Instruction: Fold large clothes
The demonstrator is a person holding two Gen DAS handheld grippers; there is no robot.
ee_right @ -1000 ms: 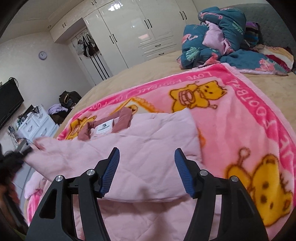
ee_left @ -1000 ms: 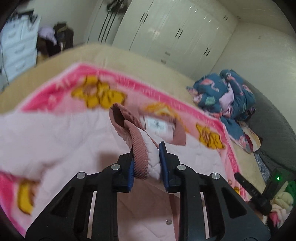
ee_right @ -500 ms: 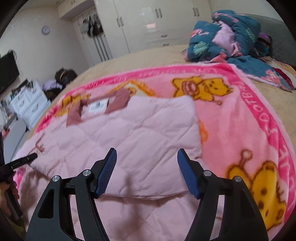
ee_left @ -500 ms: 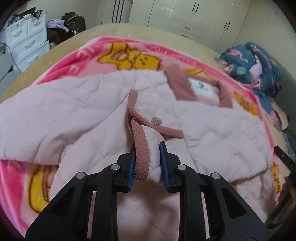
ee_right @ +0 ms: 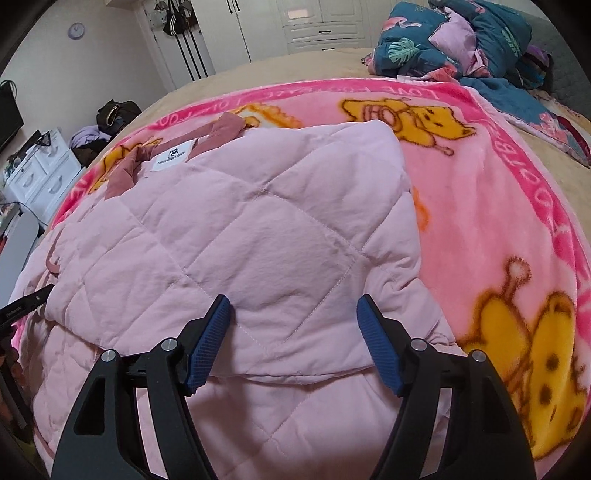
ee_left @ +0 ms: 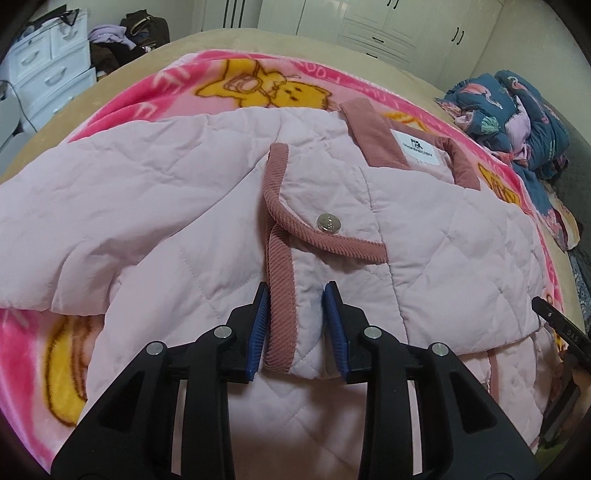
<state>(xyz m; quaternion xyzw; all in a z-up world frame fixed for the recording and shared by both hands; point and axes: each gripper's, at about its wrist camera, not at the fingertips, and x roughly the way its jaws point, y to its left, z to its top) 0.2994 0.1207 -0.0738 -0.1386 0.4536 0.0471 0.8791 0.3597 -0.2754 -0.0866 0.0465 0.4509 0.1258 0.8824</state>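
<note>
A pale pink quilted jacket (ee_left: pixel 155 192) with dusty-rose corduroy trim lies on a pink cartoon-bear blanket (ee_left: pixel 221 81) on the bed. Its collar and white label (ee_left: pixel 417 149) face up at the far side. My left gripper (ee_left: pixel 295 317) is shut on the jacket's sleeve cuff (ee_left: pixel 295 295), with the trim edge between the blue pads; the cuff lies folded across the jacket's front near a metal snap (ee_left: pixel 327 223). In the right wrist view, my right gripper (ee_right: pixel 295 332) is open and empty just above the folded right part of the jacket (ee_right: pixel 258 229).
A heap of dark blue patterned bedding (ee_right: pixel 454 40) lies at the far right of the bed. White wardrobes (ee_right: pixel 314 26) line the back wall. A white drawer unit (ee_left: pixel 48 81) and bags stand left of the bed. The blanket (ee_right: pixel 498 206) is bare to the right.
My left gripper carried the sleeve cuff across and down onto the jacket's front. My right gripper stayed open and moved closer over the folded right side.
</note>
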